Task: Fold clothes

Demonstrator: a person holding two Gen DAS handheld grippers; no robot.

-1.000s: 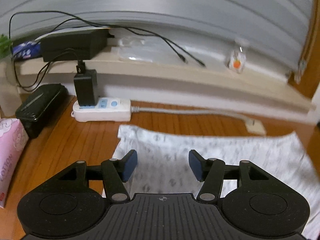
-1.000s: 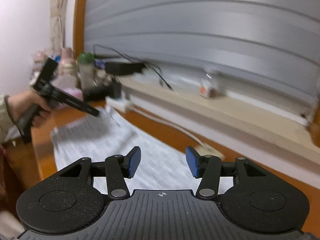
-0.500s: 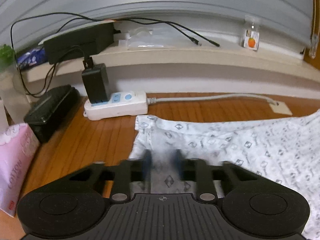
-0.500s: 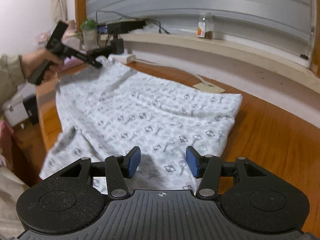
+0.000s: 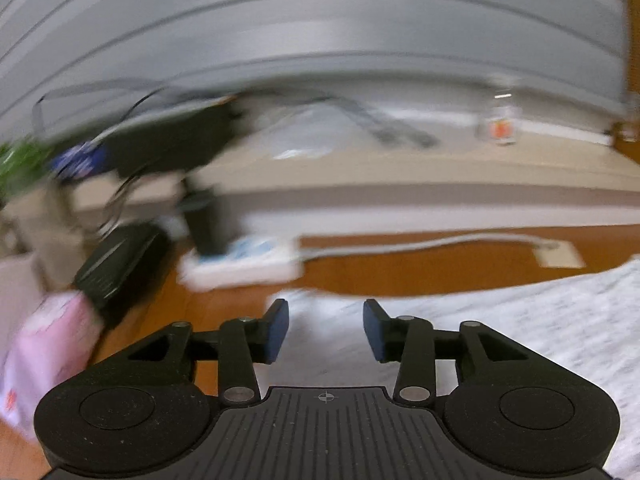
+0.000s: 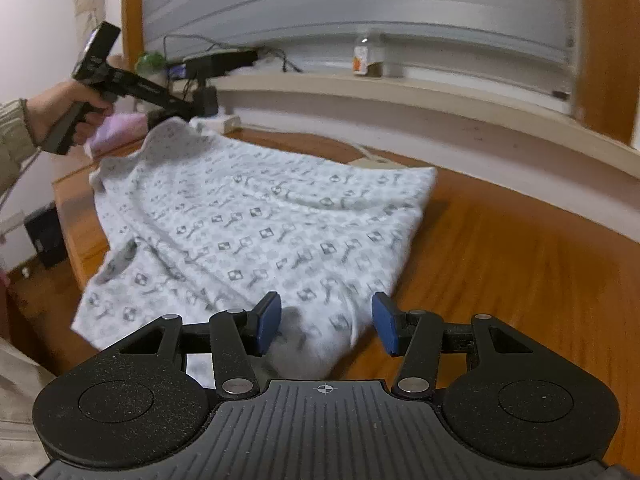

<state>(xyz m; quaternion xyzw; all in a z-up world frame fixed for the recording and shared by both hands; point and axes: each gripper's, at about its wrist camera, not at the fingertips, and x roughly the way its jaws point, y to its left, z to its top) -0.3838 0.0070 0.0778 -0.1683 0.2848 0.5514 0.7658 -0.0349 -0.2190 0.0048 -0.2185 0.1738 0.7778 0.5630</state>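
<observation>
Cloth (image 6: 256, 216), white with a grey diamond print, spread across wooden worktop (image 6: 500, 264); near corner bunched up just ahead of right claw (image 6: 326, 326). Right claw spread wide, blue pads (image 6: 267, 320) either side of that bunched corner, nothing pinched. Far left corner of cloth raised off the worktop at the tip of left claw (image 6: 176, 110), as seen from the right wrist; whether it touched the tip not clear at that range. Left tool gripped by a hand (image 6: 68, 108) with a beige sleeve (image 6: 12, 136) at the wrist.

Left wrist view heavily blurred. Left claw (image 5: 326, 330) spread apart there, empty between the pads, cloth (image 5: 500, 320) lying on the worktop (image 5: 400, 276) below and to the right. Farther off, a white power strip (image 5: 240, 268) with a black plug (image 5: 208, 224), a black case (image 5: 120, 264) to its left, a pink pack (image 5: 44, 352) at the left edge. Behind, a pale shelf (image 5: 400, 168) carrying a black box (image 5: 172, 144), cables and a small jar (image 5: 500, 128). Same jar (image 6: 368, 58) on the shelf (image 6: 400, 88) in the right wrist view, grey slatted shutter (image 6: 360, 4) above.
</observation>
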